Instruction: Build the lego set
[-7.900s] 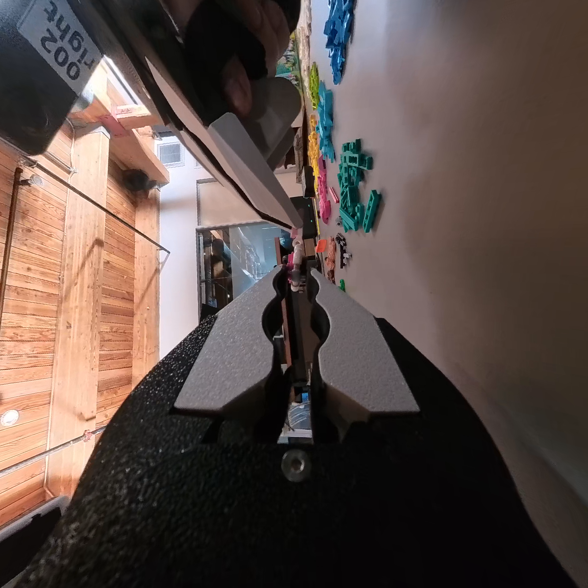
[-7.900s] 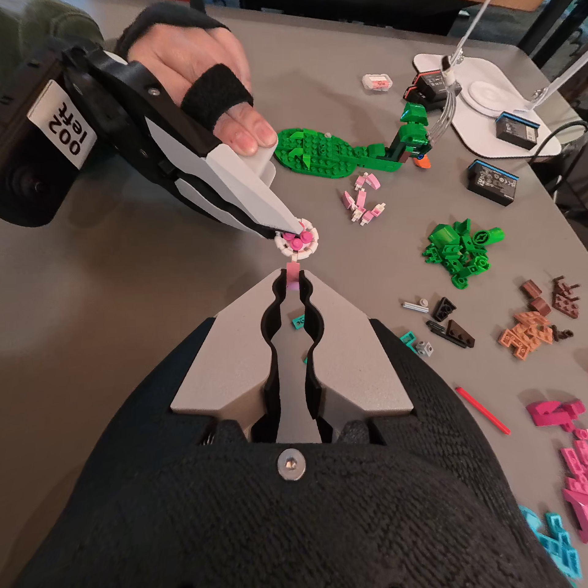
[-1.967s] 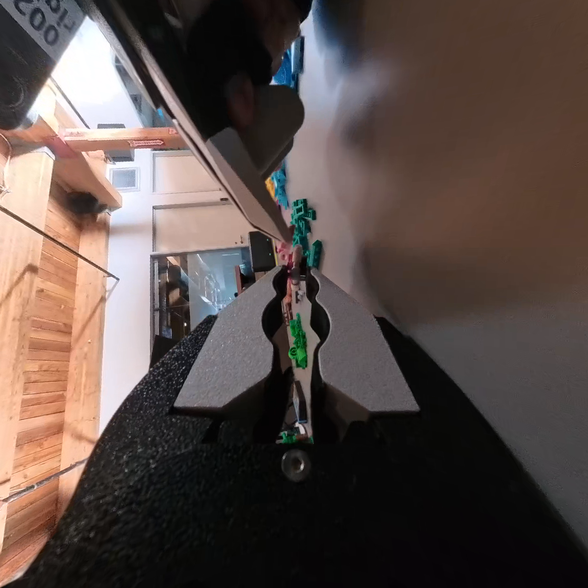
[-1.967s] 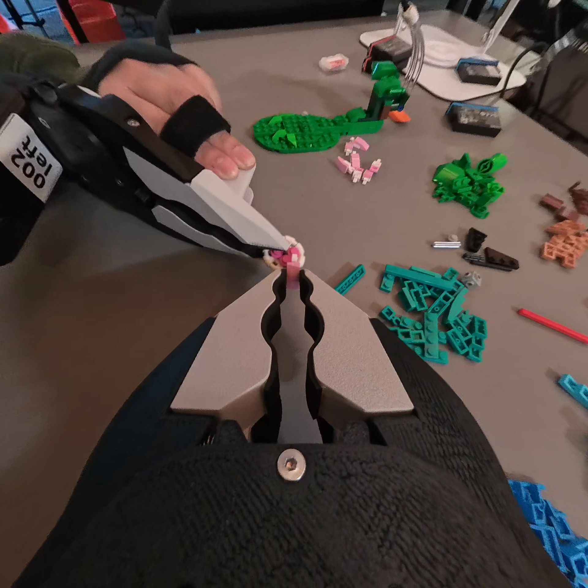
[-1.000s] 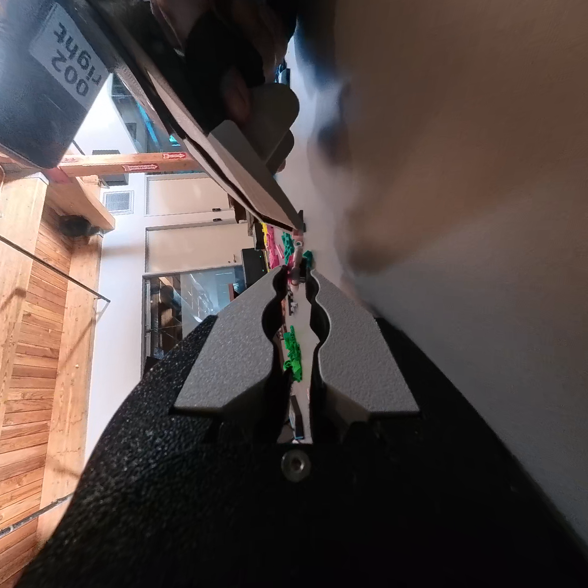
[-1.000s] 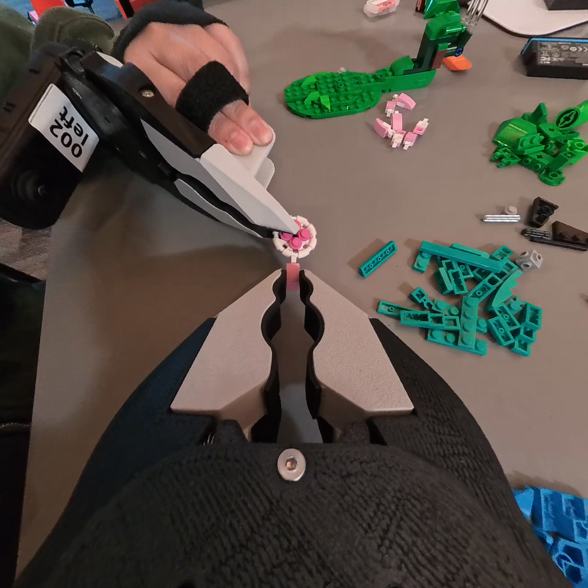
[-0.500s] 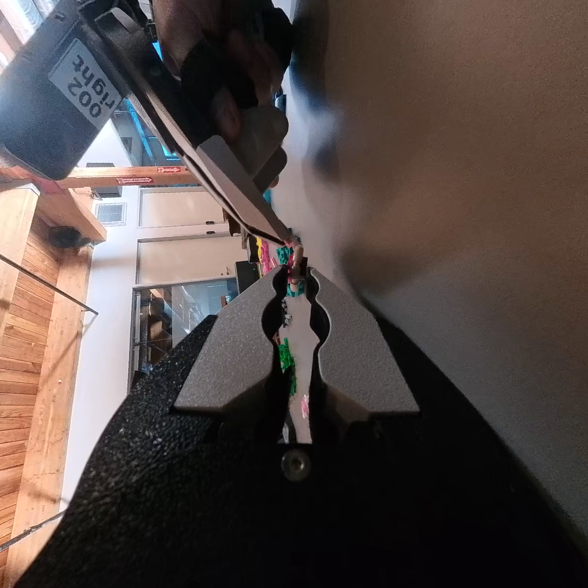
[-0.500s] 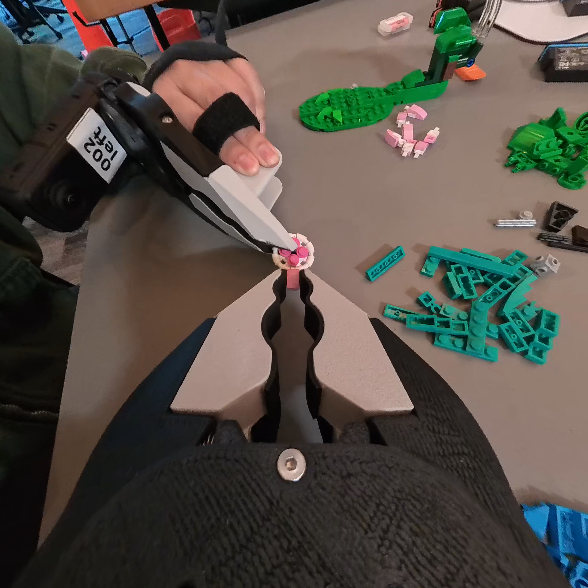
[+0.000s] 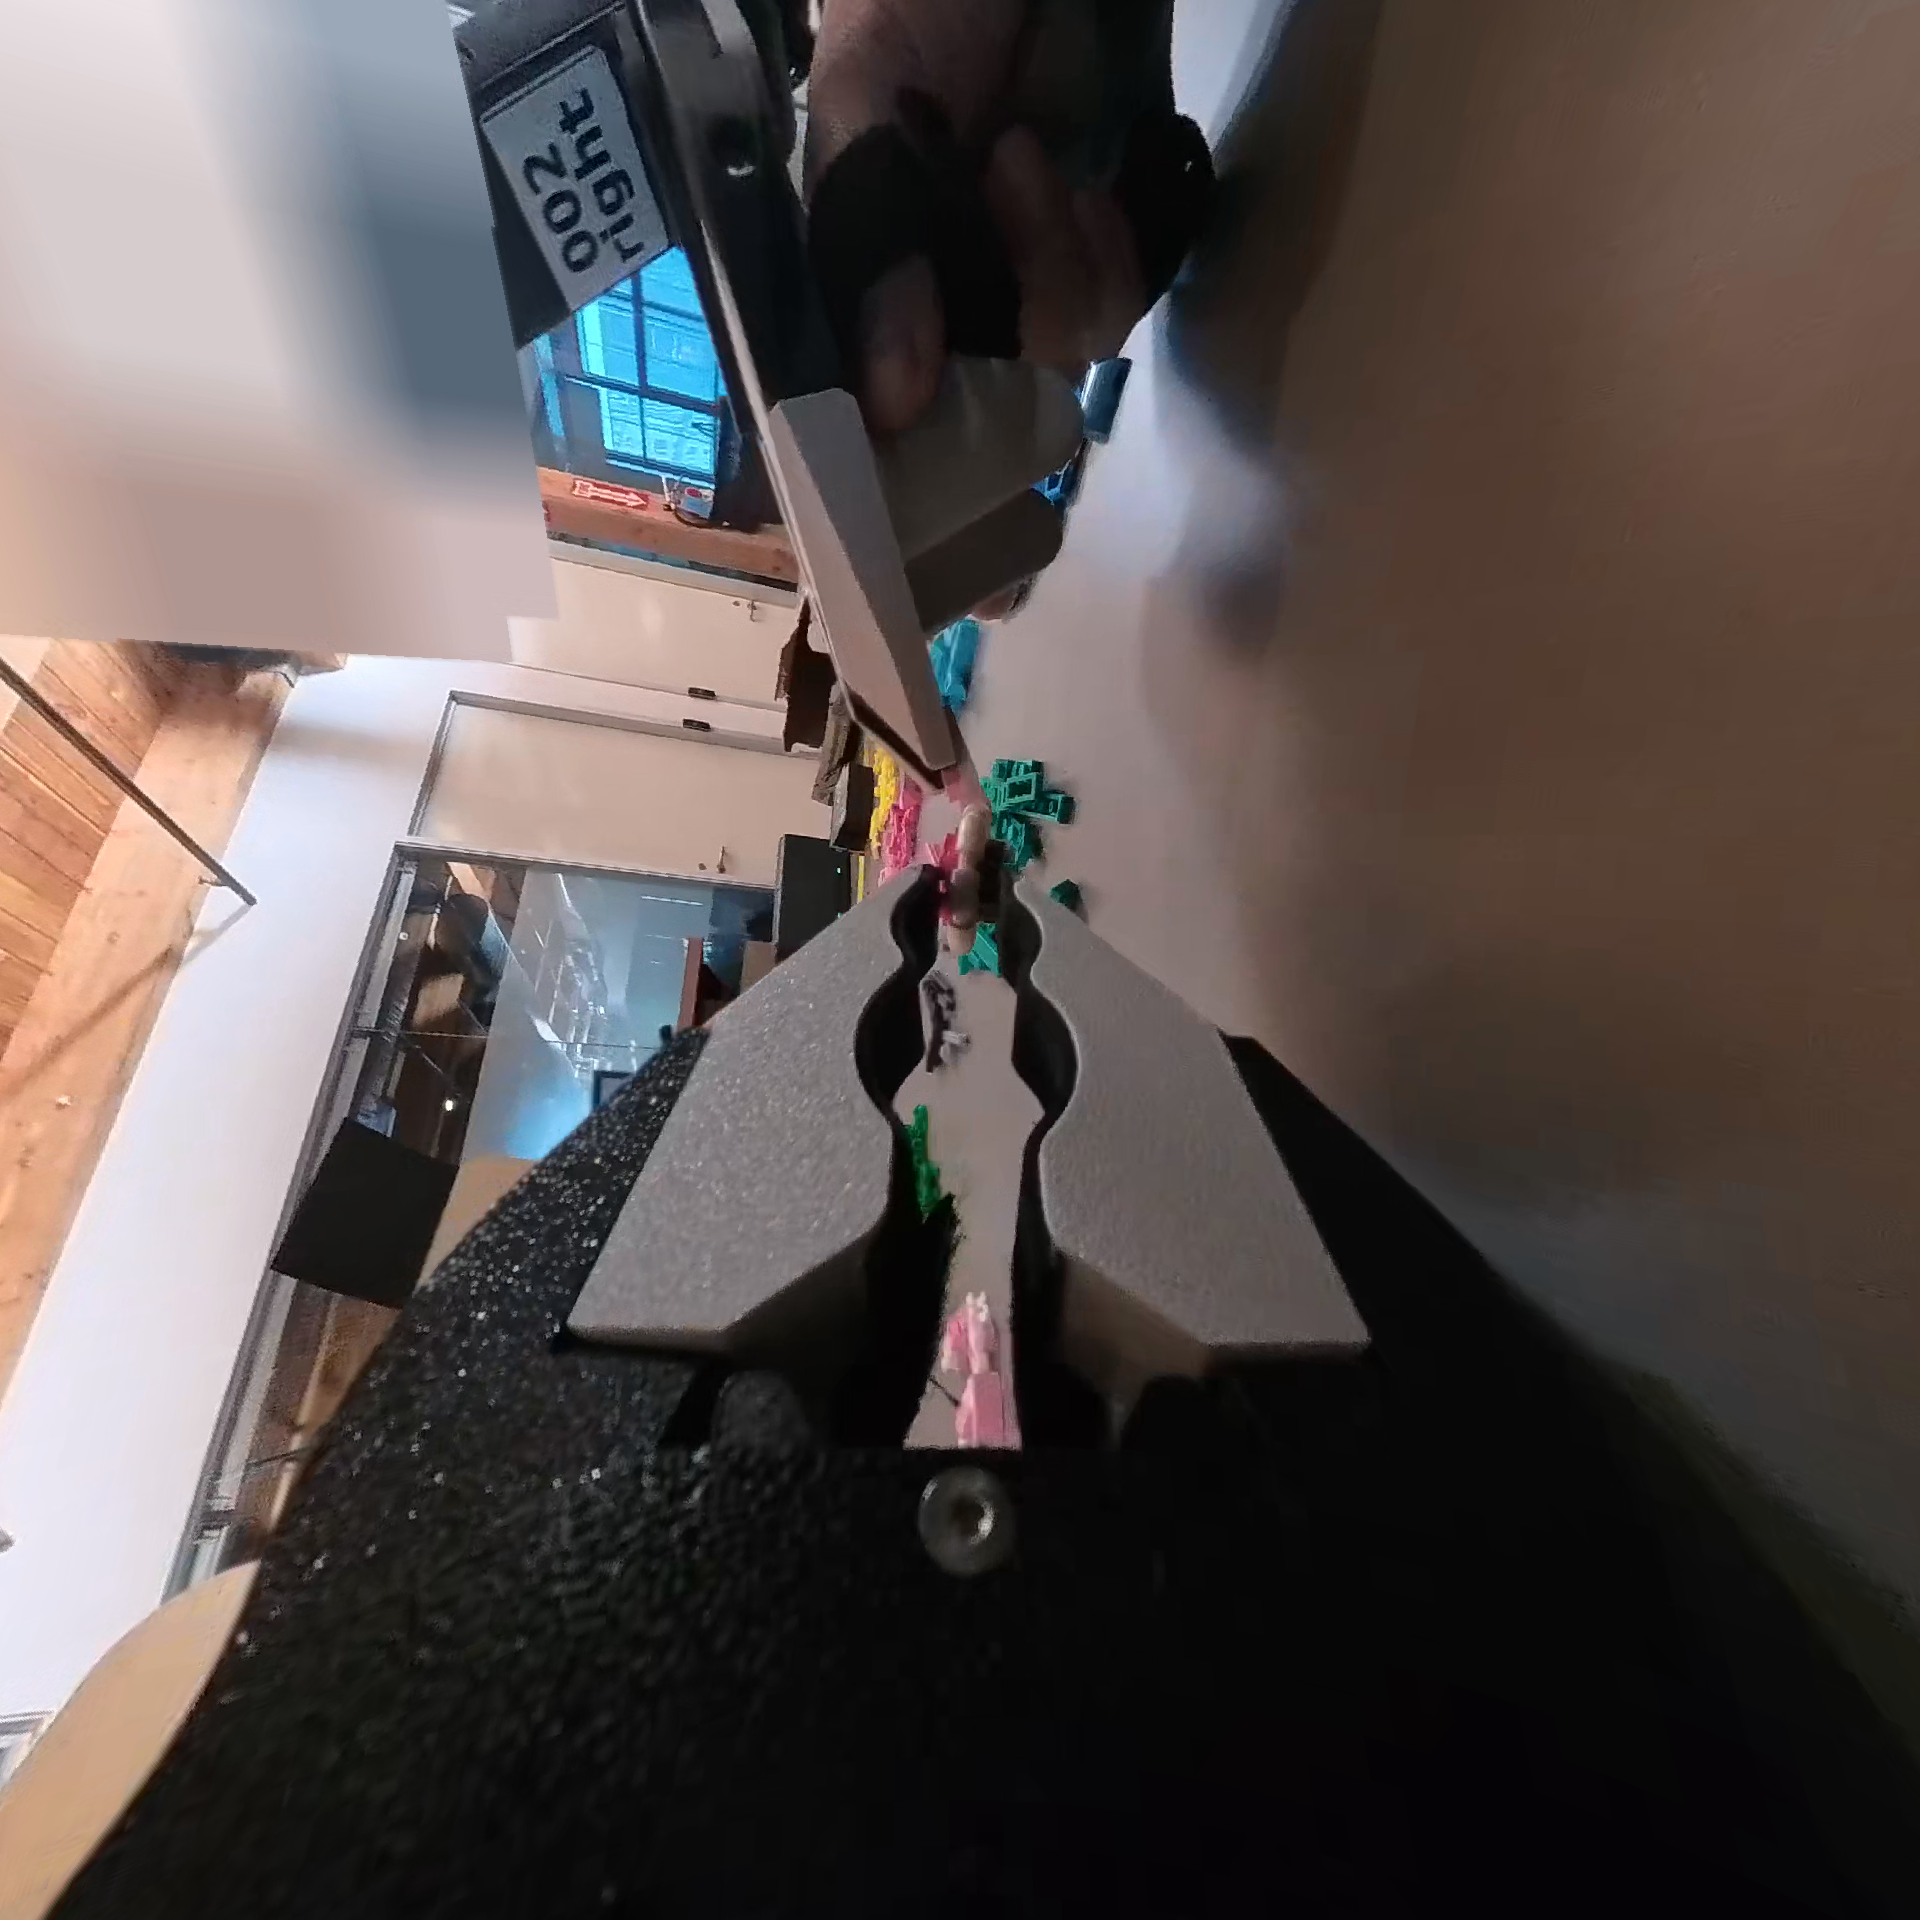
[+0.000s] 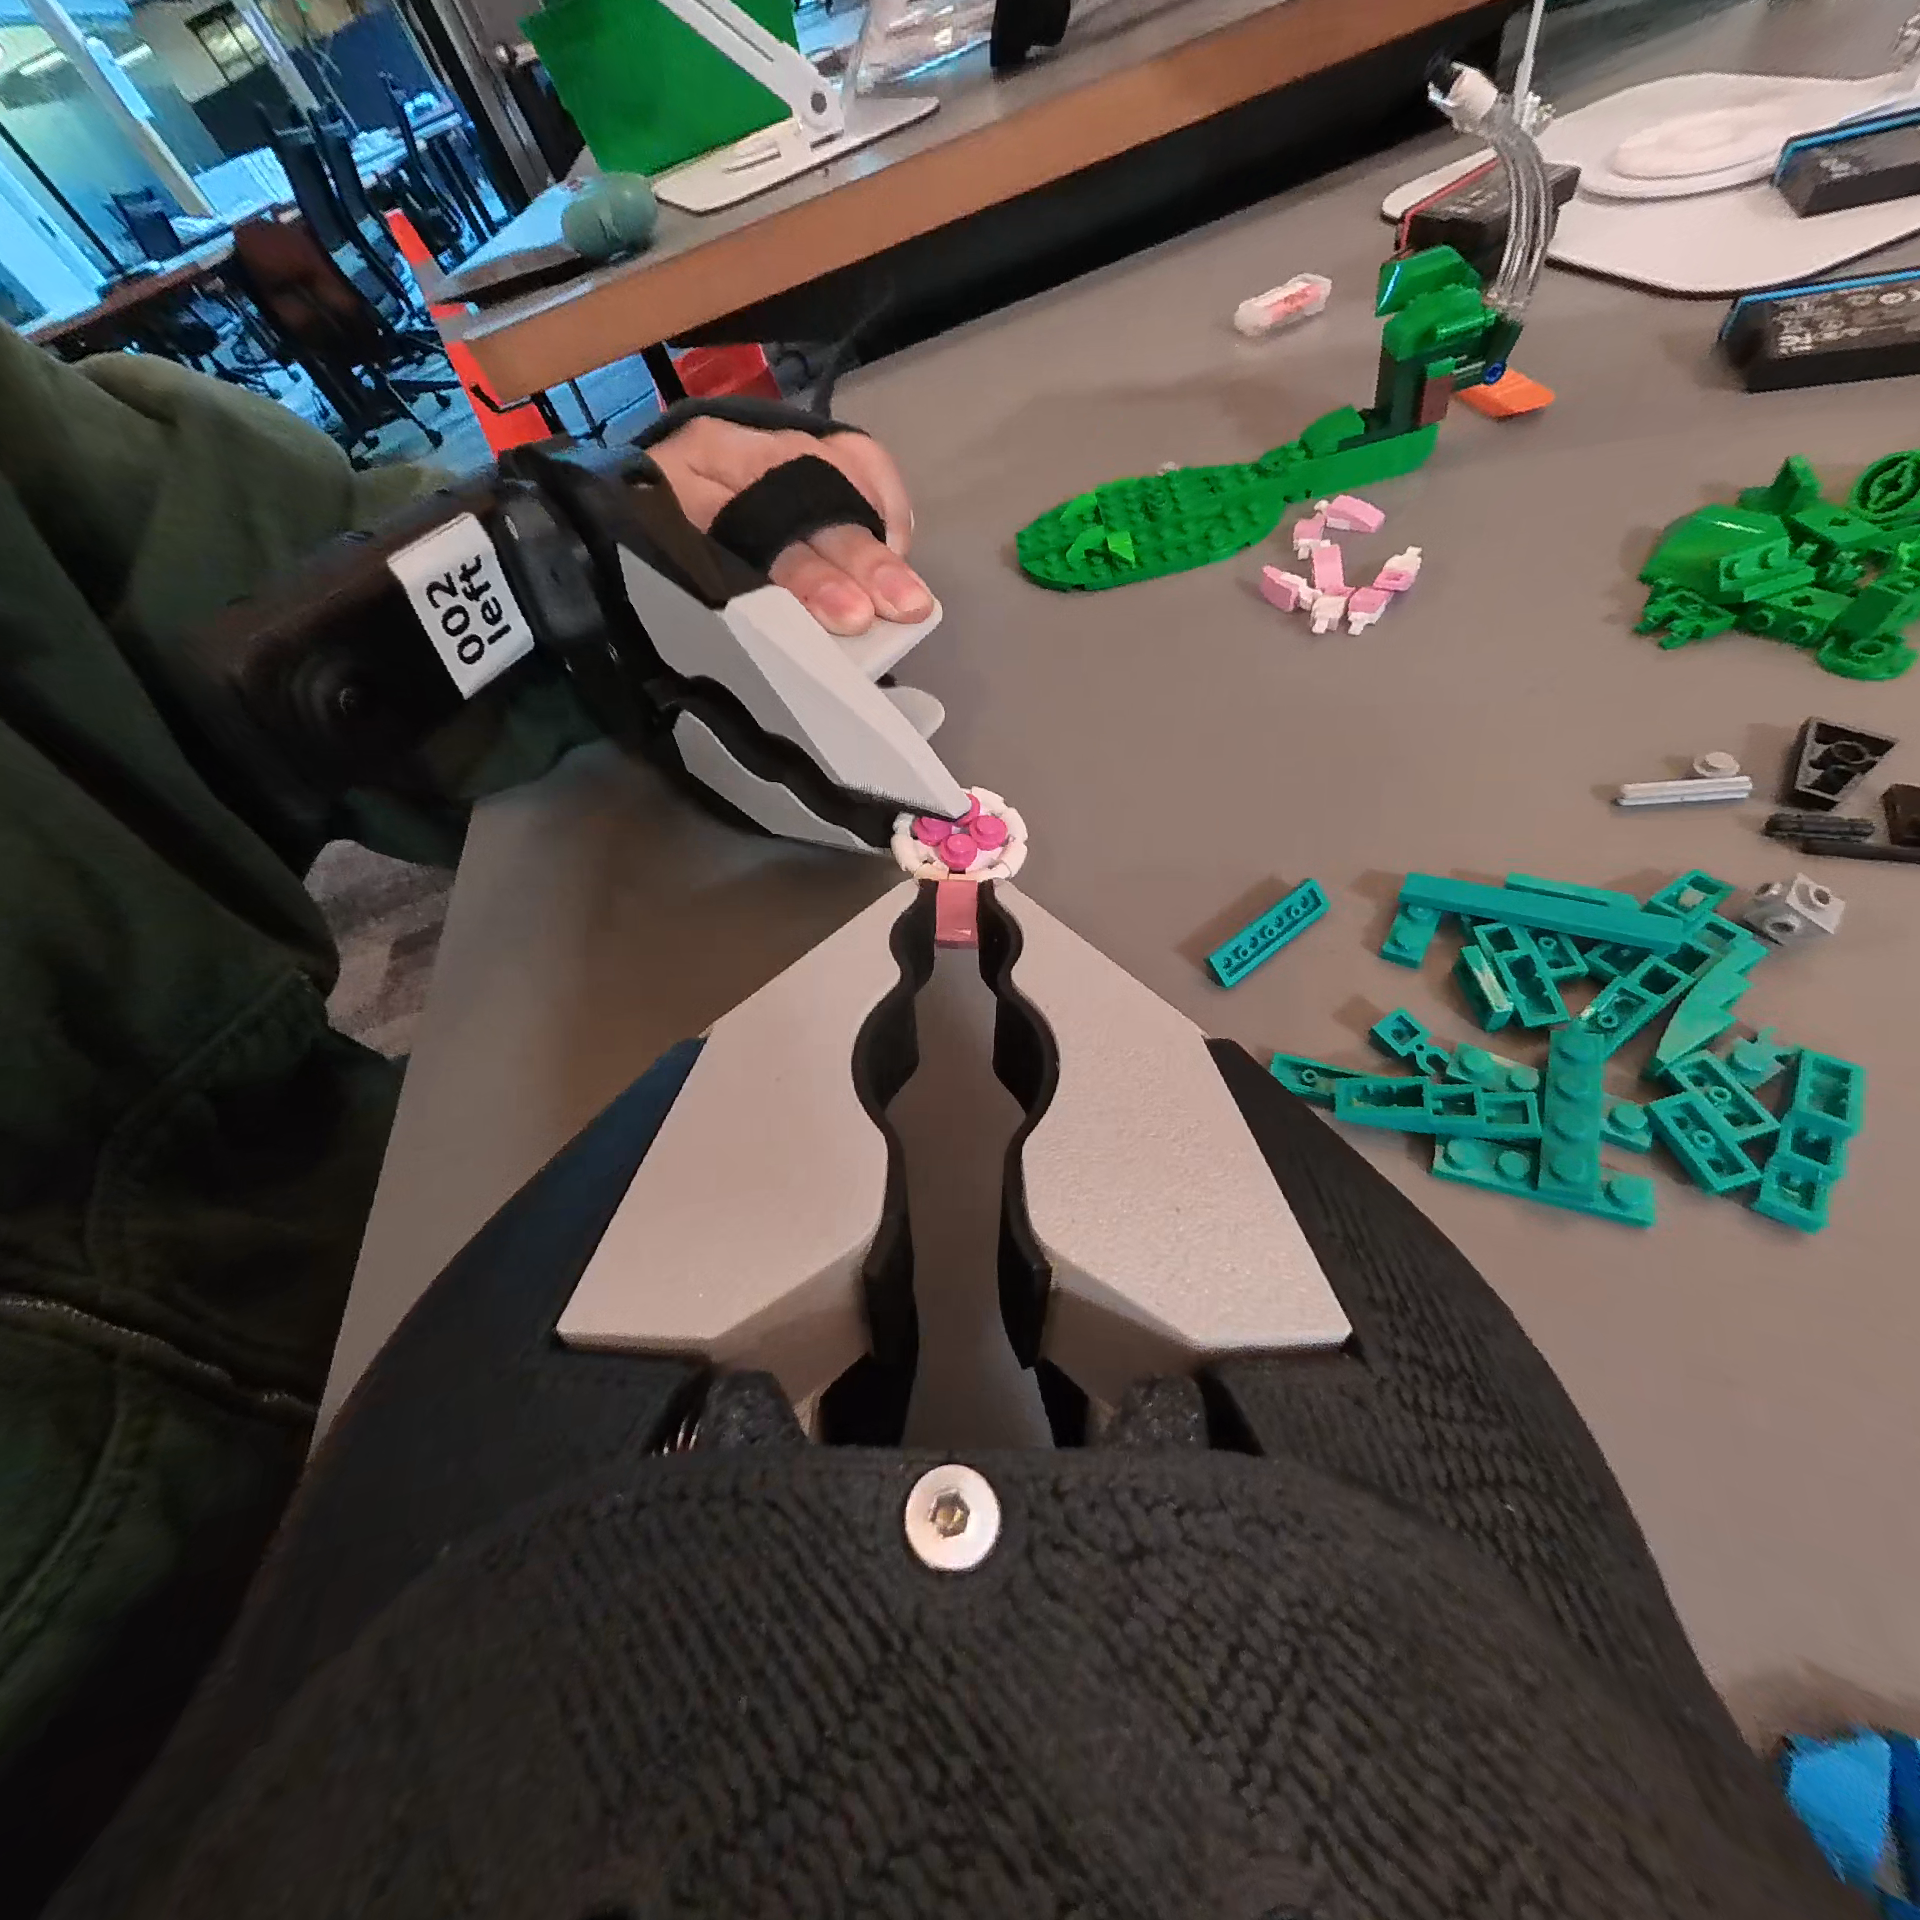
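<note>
At the left of the right wrist view, a person's hand (image 10: pixel 821 520) in a fingerless black glove, with a dark green sleeve (image 10: pixel 156 831) behind it, holds the left gripper (image 10: pixel 940 821). Its grey fingers come to a point pinched on the rim of a small flower piece (image 10: pixel 961 840), a white ring with magenta studs, held above the grey table (image 10: pixel 1195 675) near its left edge. Just below the flower, a pink brick (image 10: pixel 954 920) stands between the tips of the right gripper (image 10: pixel 956 925), whose jaws are nearly closed and clamp it; the brick's top touches the flower's underside.

In the left wrist view the left gripper (image 9: pixel 961 904) has the flower piece (image 9: pixel 966 883) edge-on between its narrow-set tips, and the right gripper (image 9: pixel 951 774) reaches down from above with the pink brick (image 9: pixel 958 777) at its point.

Right of the grippers on the table lie a loose teal plate (image 10: pixel 1268 930), then a heap of teal pieces (image 10: pixel 1621 1060). Farther back sit a green baseplate build (image 10: pixel 1226 499), a cluster of pale pink pieces (image 10: pixel 1335 566) and, at the right edge, a pile of green pieces (image 10: pixel 1808 571) and some black and grey parts (image 10: pixel 1787 790). Beyond stands another table (image 10: pixel 831 249), with office chairs and windows behind.
</note>
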Action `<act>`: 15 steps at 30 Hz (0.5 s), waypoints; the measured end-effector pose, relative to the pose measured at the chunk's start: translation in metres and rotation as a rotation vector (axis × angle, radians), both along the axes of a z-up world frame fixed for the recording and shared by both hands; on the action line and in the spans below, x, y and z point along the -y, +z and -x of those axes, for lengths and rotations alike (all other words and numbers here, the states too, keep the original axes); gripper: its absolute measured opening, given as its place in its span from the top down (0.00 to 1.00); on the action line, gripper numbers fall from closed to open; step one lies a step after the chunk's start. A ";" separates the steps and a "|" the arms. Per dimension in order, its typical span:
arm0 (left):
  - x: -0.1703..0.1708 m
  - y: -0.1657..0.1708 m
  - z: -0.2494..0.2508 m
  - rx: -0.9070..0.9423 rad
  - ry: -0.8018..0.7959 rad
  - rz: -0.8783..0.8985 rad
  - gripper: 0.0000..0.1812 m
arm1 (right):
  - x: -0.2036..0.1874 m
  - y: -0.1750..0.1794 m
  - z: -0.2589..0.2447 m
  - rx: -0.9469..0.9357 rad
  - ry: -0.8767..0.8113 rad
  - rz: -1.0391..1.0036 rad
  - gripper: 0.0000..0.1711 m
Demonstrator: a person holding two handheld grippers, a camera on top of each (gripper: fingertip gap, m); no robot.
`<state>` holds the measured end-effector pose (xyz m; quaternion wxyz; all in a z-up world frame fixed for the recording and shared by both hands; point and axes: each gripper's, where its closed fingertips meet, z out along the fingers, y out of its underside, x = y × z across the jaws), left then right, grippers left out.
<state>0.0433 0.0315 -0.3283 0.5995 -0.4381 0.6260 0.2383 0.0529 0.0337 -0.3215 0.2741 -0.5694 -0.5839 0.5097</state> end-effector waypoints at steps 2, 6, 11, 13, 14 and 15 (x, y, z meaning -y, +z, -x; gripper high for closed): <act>0.001 0.001 -0.001 0.004 -0.004 -0.005 0.96 | 0.001 0.001 0.000 -0.007 0.008 0.013 0.96; 0.001 0.004 0.000 0.024 0.004 -0.002 0.96 | -0.002 0.003 0.001 -0.019 -0.016 0.017 0.96; 0.001 0.008 0.001 0.078 0.015 0.028 0.96 | -0.002 0.007 0.002 -0.039 -0.034 0.001 0.96; 0.000 0.008 0.002 0.087 0.022 0.045 0.96 | -0.003 0.005 0.003 -0.039 -0.045 0.021 0.96; 0.000 0.009 0.002 0.102 0.026 0.052 0.96 | -0.003 0.006 0.003 -0.043 -0.050 0.033 0.96; 0.000 0.010 0.002 0.126 0.028 0.068 0.96 | -0.004 0.008 0.004 -0.054 -0.057 0.058 0.96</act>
